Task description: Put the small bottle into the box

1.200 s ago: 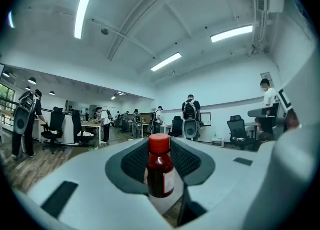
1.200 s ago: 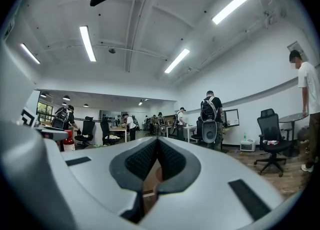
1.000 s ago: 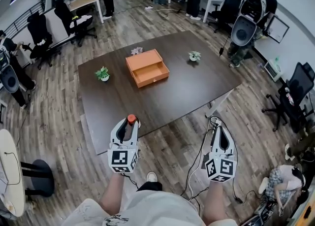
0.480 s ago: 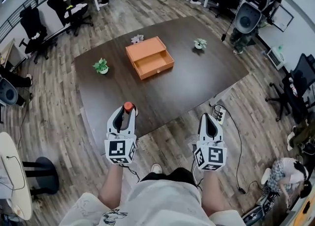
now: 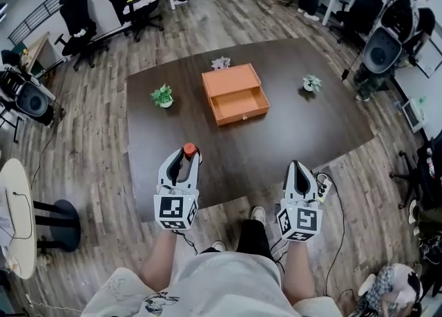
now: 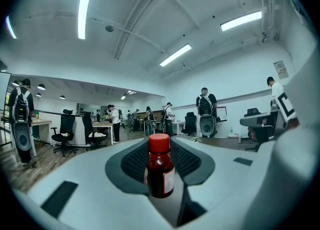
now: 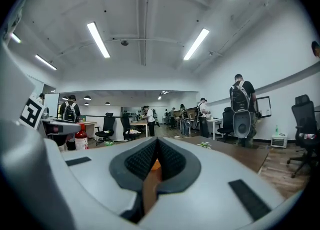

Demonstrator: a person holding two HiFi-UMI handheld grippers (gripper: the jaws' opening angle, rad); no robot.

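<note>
In the head view my left gripper (image 5: pixel 184 159) is shut on a small dark bottle (image 5: pixel 188 150) with a red cap, held upright over the near edge of the dark table (image 5: pixel 304 126). The left gripper view shows the bottle (image 6: pixel 160 168) clamped between the black pads (image 6: pixel 131 163). The orange box (image 5: pixel 235 93), with its drawer pulled open towards me, sits mid-table, well beyond the bottle. My right gripper (image 5: pixel 297 168) hangs off the table's near edge, shut with nothing in it. In the right gripper view its jaws (image 7: pixel 156 161) stand closed, and the bottle (image 7: pixel 81 137) shows at the left.
Two small potted plants (image 5: pixel 163 95) (image 5: pixel 311 83) stand left and right of the box, and a pale flower ornament (image 5: pixel 221 63) lies behind it. A power strip (image 5: pixel 322 188) with its cable lies on the wooden floor by my right gripper. Office chairs, desks and people ring the table.
The table and box have drifted rightwards in the head view as the camera shifted. Both grippers keep their pose, and the left stays shut on the bottle.
</note>
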